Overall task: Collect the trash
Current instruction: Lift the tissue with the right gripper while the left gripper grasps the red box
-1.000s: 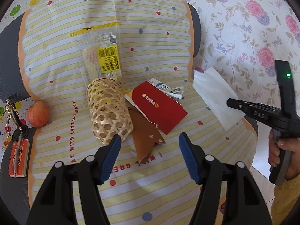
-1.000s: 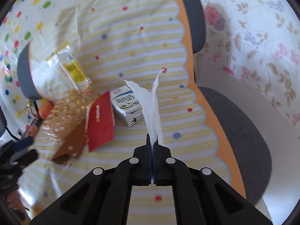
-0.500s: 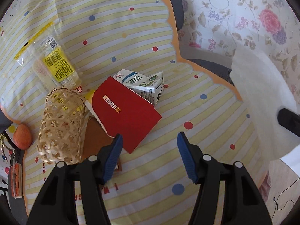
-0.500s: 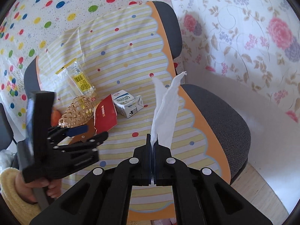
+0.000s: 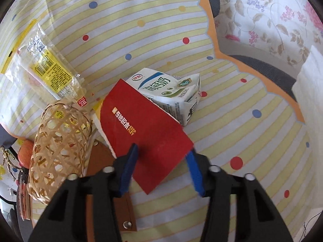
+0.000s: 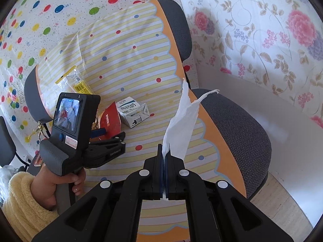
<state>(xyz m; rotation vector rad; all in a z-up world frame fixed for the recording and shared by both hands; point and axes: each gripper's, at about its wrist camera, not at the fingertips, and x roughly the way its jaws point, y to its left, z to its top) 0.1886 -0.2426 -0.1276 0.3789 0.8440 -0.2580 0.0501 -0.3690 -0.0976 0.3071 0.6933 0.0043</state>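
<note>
A red paper envelope (image 5: 145, 133) lies on the striped chair cloth (image 5: 252, 141), leaning on a crushed white milk carton (image 5: 171, 94). My left gripper (image 5: 161, 159) straddles the envelope's near corner. Its jaws are closing, with one blue pad (image 5: 131, 161) over the red face and the other at the right corner, neither clearly pressing. From the right wrist, this left gripper (image 6: 107, 133) shows low over the envelope (image 6: 110, 121) beside the carton (image 6: 133, 111). My right gripper (image 6: 165, 151) is shut on a white tissue (image 6: 181, 121), held above the seat. The tissue (image 5: 308, 92) also shows at the left wrist view's right edge.
A clear wrapper with a yellow label (image 5: 46, 70) lies at the left. A woven bamboo basket (image 5: 58, 147), a brown leather piece (image 5: 101, 161) and an apple (image 5: 25, 153) sit beside the envelope. The grey chair edge (image 6: 238, 131) and a flowered wall (image 6: 262, 40) lie to the right.
My left gripper came forward and down onto the red envelope and its jaws narrowed around the corner. My right gripper drew back from the seat with the tissue still in it.
</note>
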